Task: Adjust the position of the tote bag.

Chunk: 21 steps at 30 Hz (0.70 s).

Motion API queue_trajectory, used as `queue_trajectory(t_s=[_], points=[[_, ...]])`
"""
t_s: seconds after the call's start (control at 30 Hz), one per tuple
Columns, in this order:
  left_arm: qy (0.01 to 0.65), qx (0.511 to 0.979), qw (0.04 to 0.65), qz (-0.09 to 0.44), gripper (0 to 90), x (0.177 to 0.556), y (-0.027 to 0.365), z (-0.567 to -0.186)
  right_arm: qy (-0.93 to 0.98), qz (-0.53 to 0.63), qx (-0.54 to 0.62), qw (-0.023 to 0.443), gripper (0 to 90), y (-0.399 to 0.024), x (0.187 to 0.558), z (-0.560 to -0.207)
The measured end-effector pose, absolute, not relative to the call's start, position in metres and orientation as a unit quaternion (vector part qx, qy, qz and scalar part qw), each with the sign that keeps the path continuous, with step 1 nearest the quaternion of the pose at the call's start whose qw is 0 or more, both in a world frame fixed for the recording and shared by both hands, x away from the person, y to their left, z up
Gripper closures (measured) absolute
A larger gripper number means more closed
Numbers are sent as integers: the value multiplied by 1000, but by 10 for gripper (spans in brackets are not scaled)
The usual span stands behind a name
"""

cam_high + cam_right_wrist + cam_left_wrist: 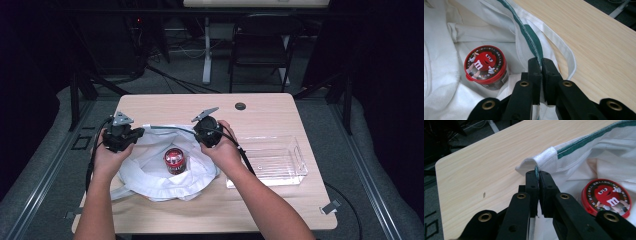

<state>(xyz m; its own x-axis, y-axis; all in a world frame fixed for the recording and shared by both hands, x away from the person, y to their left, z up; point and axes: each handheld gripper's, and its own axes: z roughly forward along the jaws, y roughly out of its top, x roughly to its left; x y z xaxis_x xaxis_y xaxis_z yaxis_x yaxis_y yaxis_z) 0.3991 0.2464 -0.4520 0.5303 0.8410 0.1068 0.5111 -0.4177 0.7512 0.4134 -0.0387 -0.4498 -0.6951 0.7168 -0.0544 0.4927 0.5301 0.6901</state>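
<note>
Pinching the white bag's green-trimmed rim [584, 143], your left gripper [538, 173] and right gripper [541, 61] hold its mouth open. The candy tub [485, 67] stands between them, inside.

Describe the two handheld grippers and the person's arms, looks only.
Both the left gripper and the right gripper are chunky black units. Each carries a grey three-cornered plate on top and trails a black cable. Seen close, the fingers are flat black blocks on black link arms with brass-coloured rivets. The forearms are bare, with no sleeves or gloves in view.
</note>
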Motion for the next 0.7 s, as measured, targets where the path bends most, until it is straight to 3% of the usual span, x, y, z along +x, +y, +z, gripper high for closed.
queue_trajectory(t_s=[0.7], points=[[433,806,331,231,888,407,245,-465,853,329,374,159,865,-39,423,-468]])
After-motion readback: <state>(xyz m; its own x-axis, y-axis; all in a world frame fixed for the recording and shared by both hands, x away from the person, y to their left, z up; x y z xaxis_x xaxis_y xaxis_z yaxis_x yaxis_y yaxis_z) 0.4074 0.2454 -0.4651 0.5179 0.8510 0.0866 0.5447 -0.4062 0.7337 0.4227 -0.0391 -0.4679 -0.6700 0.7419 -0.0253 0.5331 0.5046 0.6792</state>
